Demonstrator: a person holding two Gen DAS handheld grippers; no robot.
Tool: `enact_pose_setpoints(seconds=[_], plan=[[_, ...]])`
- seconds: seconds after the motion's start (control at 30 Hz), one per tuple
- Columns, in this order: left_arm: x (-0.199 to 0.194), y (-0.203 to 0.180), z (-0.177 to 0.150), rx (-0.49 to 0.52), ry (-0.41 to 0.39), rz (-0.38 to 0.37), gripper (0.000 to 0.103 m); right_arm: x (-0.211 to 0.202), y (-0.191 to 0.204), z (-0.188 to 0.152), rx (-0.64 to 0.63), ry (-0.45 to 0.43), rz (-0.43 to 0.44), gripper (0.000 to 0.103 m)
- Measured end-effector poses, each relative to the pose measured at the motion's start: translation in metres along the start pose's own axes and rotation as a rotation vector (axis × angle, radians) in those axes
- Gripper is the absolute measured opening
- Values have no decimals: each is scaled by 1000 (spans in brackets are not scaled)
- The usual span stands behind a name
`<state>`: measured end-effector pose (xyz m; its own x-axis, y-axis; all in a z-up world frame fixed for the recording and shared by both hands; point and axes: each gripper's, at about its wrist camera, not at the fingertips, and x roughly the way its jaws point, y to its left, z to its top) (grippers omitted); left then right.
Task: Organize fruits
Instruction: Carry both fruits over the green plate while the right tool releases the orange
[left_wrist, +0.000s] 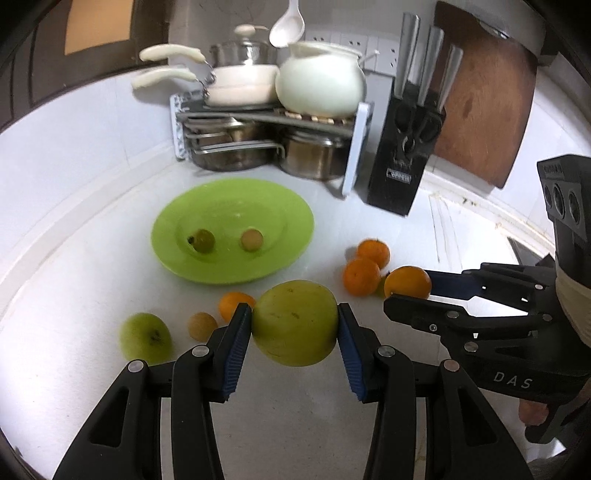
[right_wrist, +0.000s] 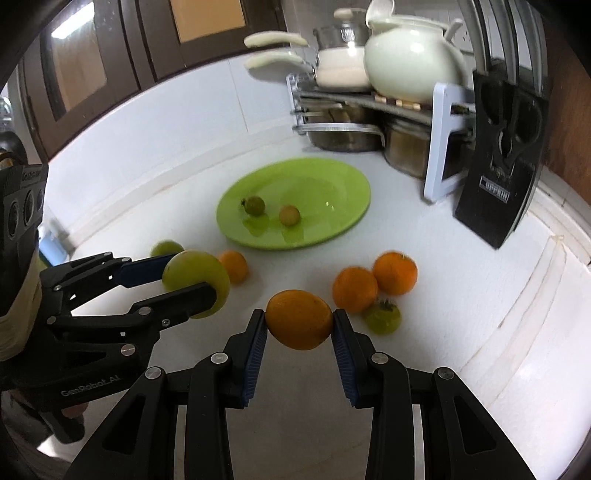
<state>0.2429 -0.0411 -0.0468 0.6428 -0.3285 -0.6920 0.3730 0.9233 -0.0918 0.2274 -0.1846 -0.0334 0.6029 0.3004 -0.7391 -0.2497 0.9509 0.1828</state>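
My left gripper (left_wrist: 294, 325) is shut on a large green apple (left_wrist: 294, 323) and holds it above the white counter; it also shows in the right wrist view (right_wrist: 195, 282). My right gripper (right_wrist: 299, 320) is shut on an orange (right_wrist: 299, 319), also seen in the left wrist view (left_wrist: 407, 282). A green plate (left_wrist: 291, 206) lies beyond with two small fruits (left_wrist: 202, 240) in it. Loose on the counter are a green apple (left_wrist: 145, 336), a small tan fruit (left_wrist: 201, 326), an orange (left_wrist: 234, 304), two more oranges (left_wrist: 362, 276) and a small green fruit (right_wrist: 381, 316).
A pot rack (left_wrist: 266, 122) with steel pots and cream cookware stands at the back. A black knife block (left_wrist: 404, 155) and a wooden board (left_wrist: 480, 110) stand at the back right. Dark cabinets (right_wrist: 92, 62) run along the left.
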Motion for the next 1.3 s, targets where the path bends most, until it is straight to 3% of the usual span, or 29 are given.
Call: enact_pose_setpoints(seconds=[0.6,1.1,1.3], plan=[[-10,28,50,-14,-73,57,46,1,8,69,-59,-97,-9,37],[29,59,99,-3,-58,120,46,52,4,132,-58,-44,-8,37],[55,83,111,-62,7,81,46,86,-1,149,-37,25,2,37]])
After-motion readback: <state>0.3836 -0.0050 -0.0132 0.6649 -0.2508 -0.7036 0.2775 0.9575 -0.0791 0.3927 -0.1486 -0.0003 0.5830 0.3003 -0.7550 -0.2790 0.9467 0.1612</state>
